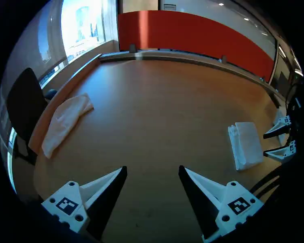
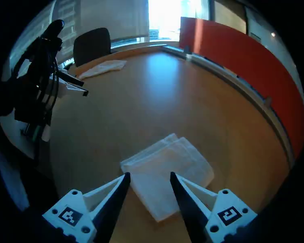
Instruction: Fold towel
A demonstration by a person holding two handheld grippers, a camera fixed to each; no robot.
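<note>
Towel (image 2: 168, 164) folded on table (image 2: 152, 93); left tool (image 1: 152, 167) and right tool (image 2: 149, 174) spread, apparently hovering.

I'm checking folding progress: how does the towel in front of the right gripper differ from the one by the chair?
The folded towel before the right gripper is a neat layered rectangle; the rumpled towel by the chair lies long and unfolded. The folded towel sits in from the edge of the table; the rumpled towel lies along its edge. Both are white, and neither is gripped.
</note>
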